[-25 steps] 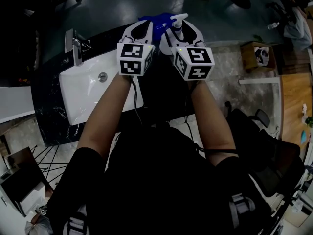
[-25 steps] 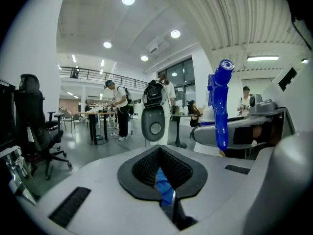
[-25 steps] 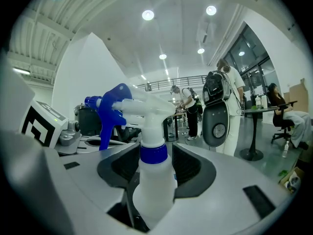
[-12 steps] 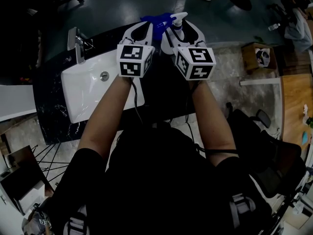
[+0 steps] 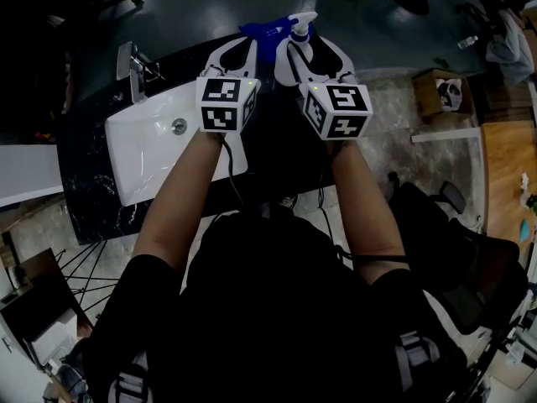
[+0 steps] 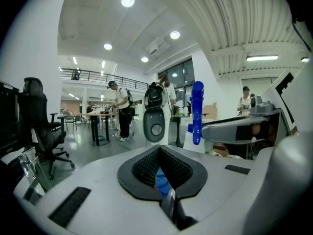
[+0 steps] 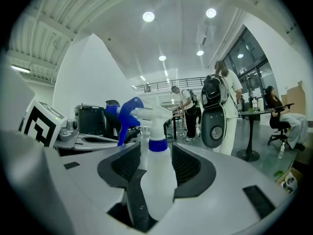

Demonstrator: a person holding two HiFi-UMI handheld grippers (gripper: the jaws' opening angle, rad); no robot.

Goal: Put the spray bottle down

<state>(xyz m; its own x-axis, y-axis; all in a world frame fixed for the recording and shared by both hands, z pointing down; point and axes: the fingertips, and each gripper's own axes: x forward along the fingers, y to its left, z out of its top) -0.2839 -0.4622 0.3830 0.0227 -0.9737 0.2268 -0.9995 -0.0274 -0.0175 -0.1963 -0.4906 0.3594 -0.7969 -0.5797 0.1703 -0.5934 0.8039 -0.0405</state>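
My right gripper (image 5: 307, 47) is shut on a white spray bottle (image 5: 301, 28) with a blue collar and blue trigger, held upright above the far edge of the black counter (image 5: 92, 200). In the right gripper view the spray bottle (image 7: 157, 176) stands gripped between both jaws of the right gripper (image 7: 157, 180), nozzle to the left. Close beside it on the left, my left gripper (image 5: 242, 50) is shut on a blue cloth (image 5: 263, 34). The left gripper view shows a bit of the blue cloth (image 6: 162, 181) pinched in the left gripper (image 6: 163, 182), and the bottle's blue trigger (image 6: 197, 112) to the right.
A white sink (image 5: 159, 145) with a chrome faucet (image 5: 134, 70) is set in the counter at the left. A cardboard box (image 5: 440, 96) stands on the floor to the right. People (image 6: 120, 110) and office chairs (image 6: 38, 126) stand in the room beyond.
Both grippers have shifted slightly away from me, with the bottle and the cloth still held. Nothing was let go.
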